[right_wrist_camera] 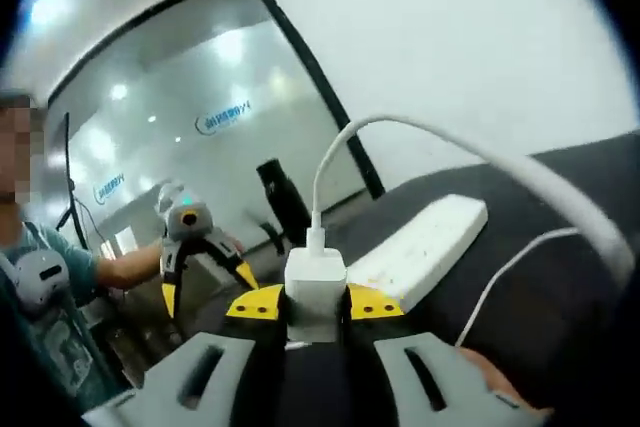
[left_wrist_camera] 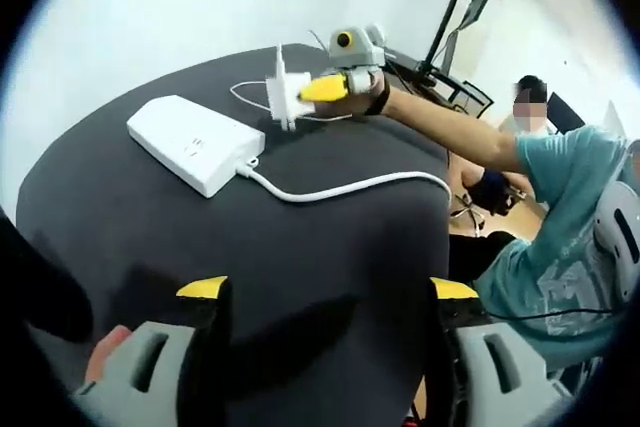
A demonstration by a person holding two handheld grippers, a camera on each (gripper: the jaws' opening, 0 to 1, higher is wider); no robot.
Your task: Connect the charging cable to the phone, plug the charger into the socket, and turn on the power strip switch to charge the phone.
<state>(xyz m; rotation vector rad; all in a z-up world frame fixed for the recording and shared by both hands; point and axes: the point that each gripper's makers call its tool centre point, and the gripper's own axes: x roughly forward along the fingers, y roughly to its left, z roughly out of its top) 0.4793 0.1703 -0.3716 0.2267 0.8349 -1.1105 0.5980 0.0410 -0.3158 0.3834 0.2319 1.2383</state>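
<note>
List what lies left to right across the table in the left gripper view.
Power strip → charger held upright in the right gripper → the person's forearm reaching in. The strip's white cord trails rightward to the table edge.

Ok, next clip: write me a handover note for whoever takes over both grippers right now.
Right gripper: shut on the white charger, its cable plugged in on top, held above the black table.
Left gripper: open, holding nothing, hovering over the near table edge.
Power strip: flat on the table, its cord trailing right; nothing plugged into it.
Done: charger picked up.
Left: plug the charger into the strip, switch it on. I cannot see the phone, so I cannot tell if the cable is connected to it.
</note>
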